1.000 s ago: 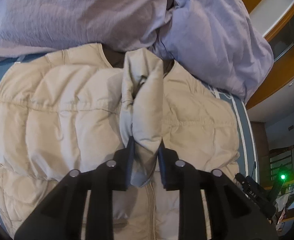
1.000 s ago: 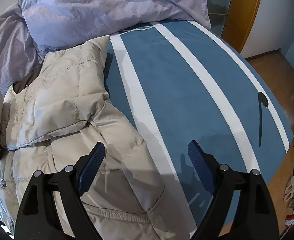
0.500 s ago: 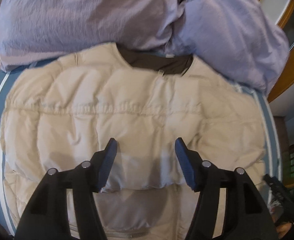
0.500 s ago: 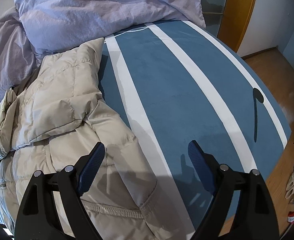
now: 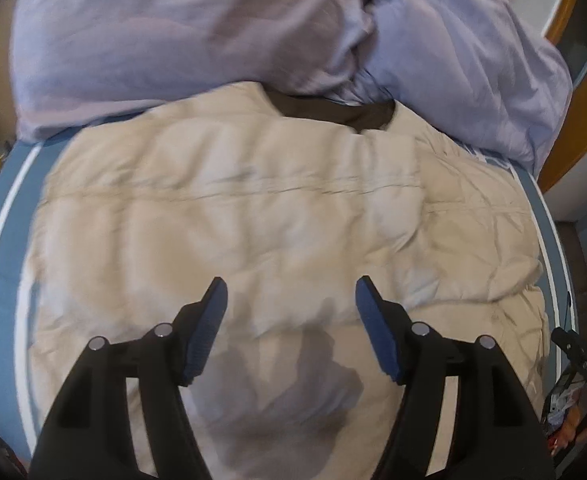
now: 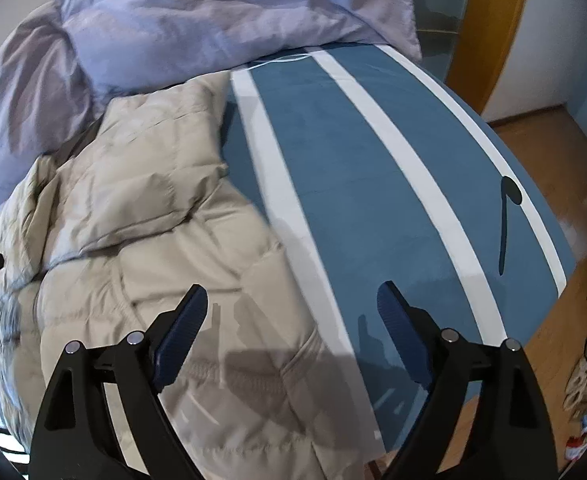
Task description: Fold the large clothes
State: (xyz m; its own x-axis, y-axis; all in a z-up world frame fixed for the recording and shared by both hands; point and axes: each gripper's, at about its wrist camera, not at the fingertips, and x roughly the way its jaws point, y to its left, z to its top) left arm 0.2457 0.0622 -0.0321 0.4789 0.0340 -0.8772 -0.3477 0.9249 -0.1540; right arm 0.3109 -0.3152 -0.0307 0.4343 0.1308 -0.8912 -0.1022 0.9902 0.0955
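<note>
The bed [image 6: 365,184], blue with white stripes, carried it all, lilac bedding [image 5: 213,32] heaped at its head. The beige puffer jacket [image 5: 253,208] lay spread across it, dark collar toward the bedding, its long axis running from collar down toward the viewer. The left claw [image 5: 291,300] hung right over the jacket's middle, jaws opening, nothing between them, only padding below. The right claw [image 6: 291,308] stood released and wide, empty, straddling the jacket's edge and a white stripe, with the folded-in sleeve [image 6: 153,184] up and to its left. By my read, the left hand was nearer the body, the right nearer the side edge, so the next fold likely turned on that edge.
</note>
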